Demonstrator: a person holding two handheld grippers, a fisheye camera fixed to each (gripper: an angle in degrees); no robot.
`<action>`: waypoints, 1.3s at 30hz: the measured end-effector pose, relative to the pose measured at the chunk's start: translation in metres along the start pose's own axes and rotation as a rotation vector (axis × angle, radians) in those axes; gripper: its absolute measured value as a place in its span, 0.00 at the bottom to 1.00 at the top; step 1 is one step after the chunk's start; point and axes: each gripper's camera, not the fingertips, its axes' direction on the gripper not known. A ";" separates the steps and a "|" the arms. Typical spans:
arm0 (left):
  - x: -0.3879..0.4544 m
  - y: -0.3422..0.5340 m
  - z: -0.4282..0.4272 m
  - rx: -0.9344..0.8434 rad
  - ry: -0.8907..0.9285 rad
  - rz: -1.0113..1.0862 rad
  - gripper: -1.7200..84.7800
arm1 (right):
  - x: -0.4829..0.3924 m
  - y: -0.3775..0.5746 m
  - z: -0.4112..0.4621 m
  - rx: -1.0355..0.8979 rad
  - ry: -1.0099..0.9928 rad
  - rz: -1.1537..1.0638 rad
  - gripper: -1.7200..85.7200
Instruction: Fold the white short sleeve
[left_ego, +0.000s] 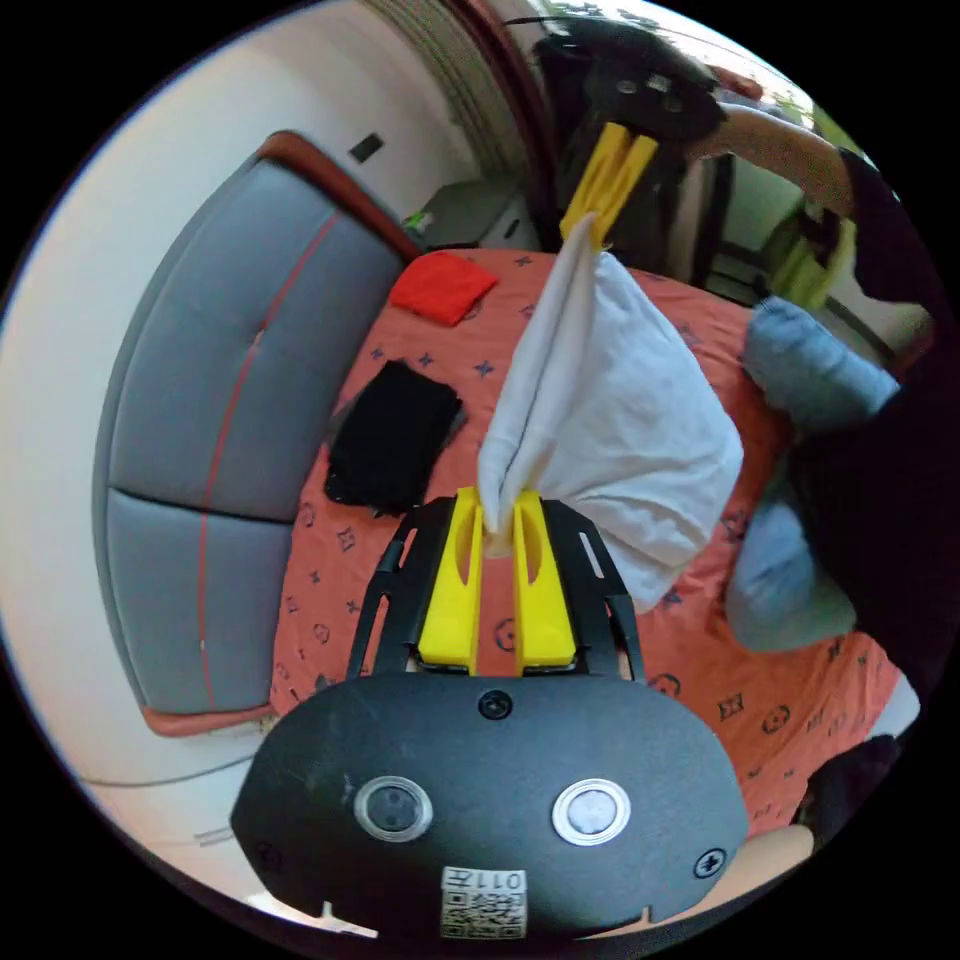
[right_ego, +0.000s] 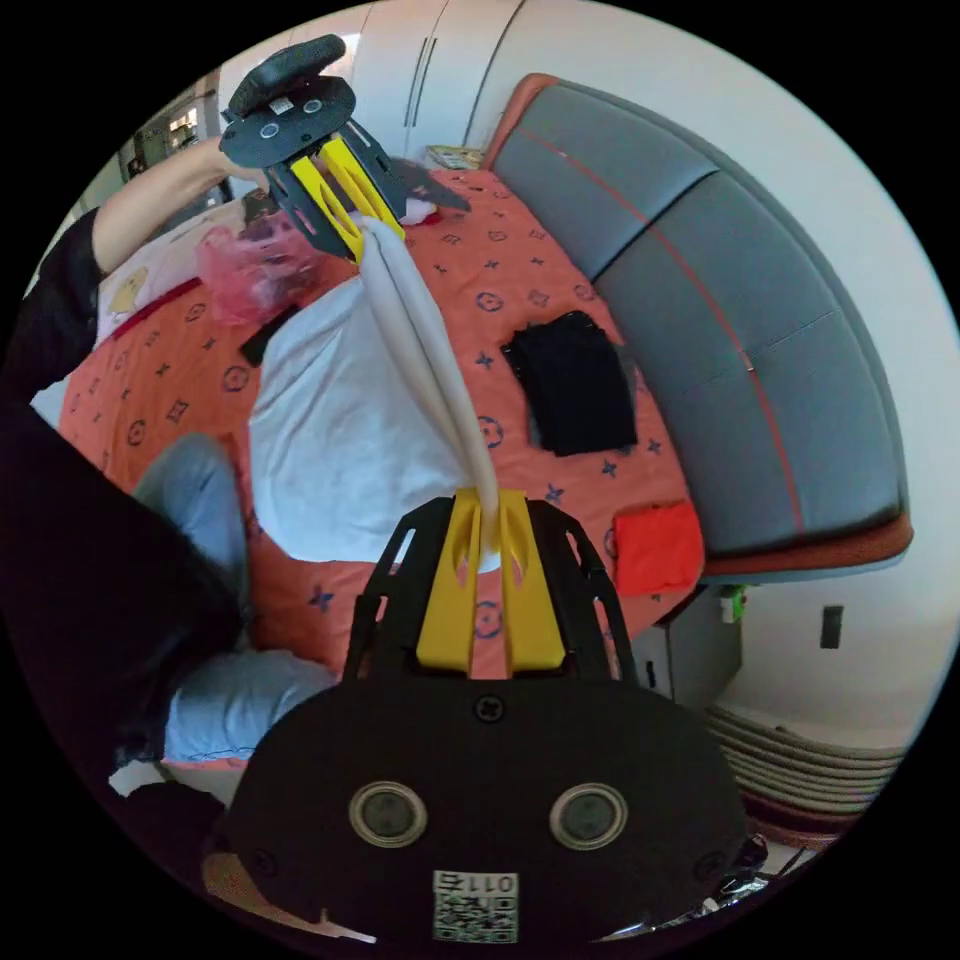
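Over orange patterned bed (left_ego: 700, 660), beside grey padded headboard (left_ego: 230, 400): white short sleeve (left_ego: 610, 420) hanging clear of the sheet, stretched between both tools. Folded black garment (left_ego: 395, 435) and red one (left_ego: 442, 285) lying apart on the bed. Left tool (left_ego: 497, 535) pinching one shirt corner, right tool (right_ego: 487, 535) pinching another, raised forearm (right_ego: 150, 205) behind. Code stickers unreadable.

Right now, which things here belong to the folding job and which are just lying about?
In the job: white shirt, held up between the left hand-held gripper and the right hand-held gripper; bed beneath it.

Lying about: black folded garment, red folded garment, blue clothes, grey headboard.
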 end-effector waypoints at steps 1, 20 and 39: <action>-0.023 -0.014 0.007 -0.006 -0.067 -0.035 0.06 | 0.023 -0.009 0.002 0.030 0.058 0.010 0.05; -0.116 -0.053 0.335 -0.366 -0.456 -0.021 0.08 | 0.095 -0.054 0.321 -0.024 0.440 -0.004 0.10; 0.001 -0.004 0.222 -0.168 0.319 -0.686 0.02 | 0.046 0.251 0.190 -0.047 -0.239 0.610 0.04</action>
